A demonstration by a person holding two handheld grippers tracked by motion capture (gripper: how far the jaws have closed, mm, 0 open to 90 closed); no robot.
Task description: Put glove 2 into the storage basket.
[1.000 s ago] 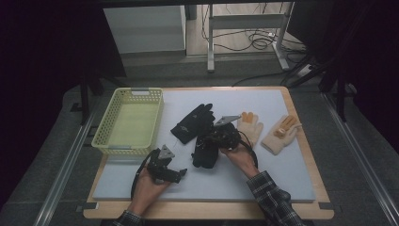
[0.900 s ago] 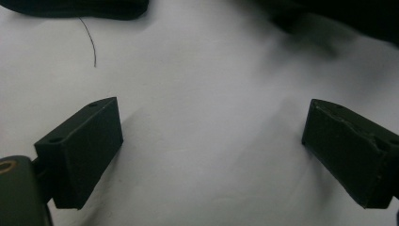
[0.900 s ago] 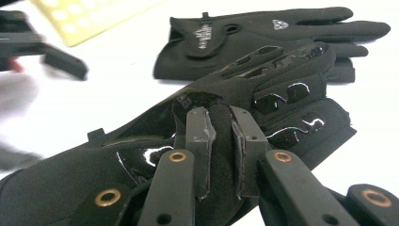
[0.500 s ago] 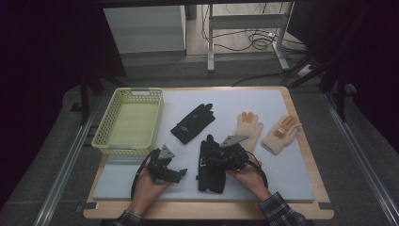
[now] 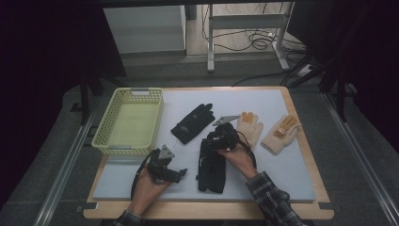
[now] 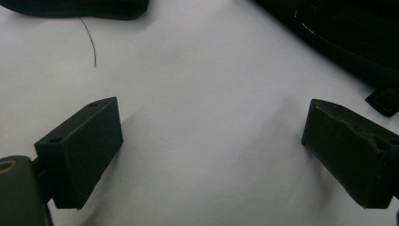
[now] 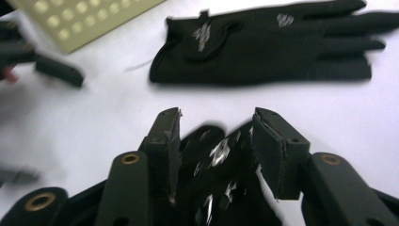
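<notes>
High view: left gripper [image 5: 181, 173] sits nearest, held low over the white foam mat [image 5: 291, 165], jaws spread wide w/ nothing between them; left gripper view confirms bare mat between the pads. Just right of its tips lies the black fabric glove w/ silver print [image 5: 211, 165], flat on the mat, fingers pointing away from the person. Right gripper [image 5: 215, 137] is over that glove's far end, jaws about half apart and just been opening. In right gripper view the glove's fingertips [image 7: 219, 155] sit between the pads [image 7: 270, 146], but the pads don't seem to press on them, so it looks let go, not gripped.

Beyond the right gripper's tips: second black fabric glove [image 5: 193, 123], lying flat, apart from the first. Left of that, yellow perforated plastic basket [image 5: 113, 143], empty. Right of the tips, two cream knit gloves w/ orange fingertips [image 5: 250, 127] [image 5: 281, 134], side by side.

Risks, as I judge: pads are rough-edged, so fabric may snag on lift-off and drag the glove out of line. Lifting at an angle could fold its fingers under. Left gripper's near jaw is close enough to nudge the cuff if it swings right.
</notes>
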